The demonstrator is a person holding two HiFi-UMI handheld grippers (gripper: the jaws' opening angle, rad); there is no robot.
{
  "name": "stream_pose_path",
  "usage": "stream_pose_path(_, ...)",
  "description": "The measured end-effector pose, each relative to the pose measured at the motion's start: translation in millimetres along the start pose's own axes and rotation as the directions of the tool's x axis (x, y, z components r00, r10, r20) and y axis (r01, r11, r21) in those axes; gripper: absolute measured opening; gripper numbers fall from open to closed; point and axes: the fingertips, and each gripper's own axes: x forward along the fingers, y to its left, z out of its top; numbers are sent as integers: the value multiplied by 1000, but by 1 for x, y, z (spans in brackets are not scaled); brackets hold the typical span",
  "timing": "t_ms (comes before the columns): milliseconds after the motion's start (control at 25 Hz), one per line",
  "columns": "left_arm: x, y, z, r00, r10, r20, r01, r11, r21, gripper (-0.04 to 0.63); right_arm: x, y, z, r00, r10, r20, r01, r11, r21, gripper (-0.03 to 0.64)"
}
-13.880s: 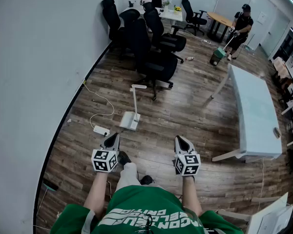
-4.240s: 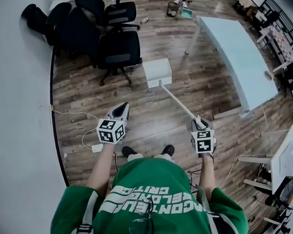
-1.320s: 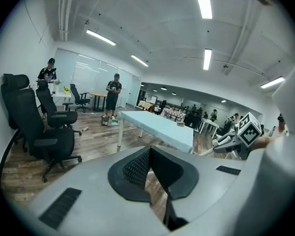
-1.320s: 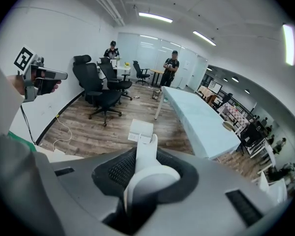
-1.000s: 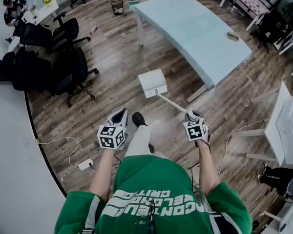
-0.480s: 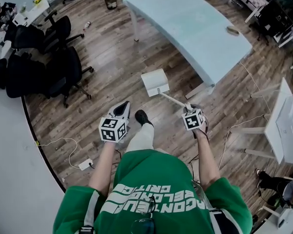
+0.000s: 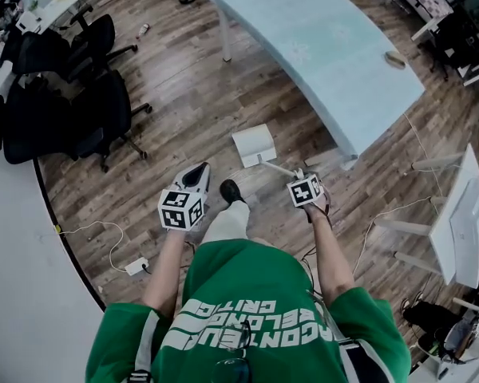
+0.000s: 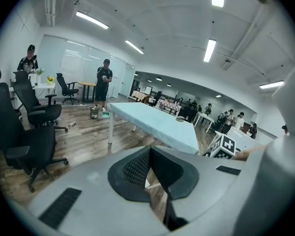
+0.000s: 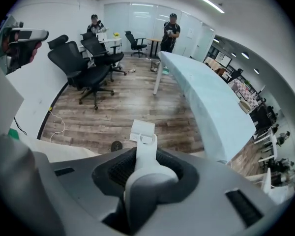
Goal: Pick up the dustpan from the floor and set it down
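The dustpan (image 7: 254,144) is a white box-shaped pan on a long white handle (image 7: 276,166). It is low over the wood floor beside the table leg; I cannot tell whether it touches the floor. My right gripper (image 7: 297,174) is shut on the top of the handle and points steeply down. In the right gripper view the handle (image 9: 146,168) runs out between the pads to the pan (image 9: 142,130) below. My left gripper (image 7: 198,171) hovers to the left with nothing in it; in the left gripper view my left gripper (image 8: 150,149) has its tips touching.
A long light-blue table (image 7: 327,46) stands just beyond the pan. Black office chairs (image 7: 72,110) crowd the left. A power strip with a cable (image 7: 136,266) lies by the wall. A white desk (image 7: 463,222) is at the right. My shoe (image 7: 230,191) is near the pan. People (image 8: 104,80) stand far off.
The right gripper has sunk and tipped further down, bringing the dustpan lower and closer to my feet. The left gripper has drifted along beside it. The table now sits nearer.
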Motion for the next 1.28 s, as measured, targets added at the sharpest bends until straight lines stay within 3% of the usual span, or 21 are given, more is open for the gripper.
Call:
stream_pose_path(640, 78, 73, 38, 998, 28, -53, -32, 997, -69, 0, 111, 8, 66, 984, 63, -169, -71, 997, -43, 115)
stream_pose_path(1280, 102, 115, 45, 995, 52, -82, -61, 992, -110, 0, 158, 11, 111, 961, 95, -261, -109, 993, -41, 115)
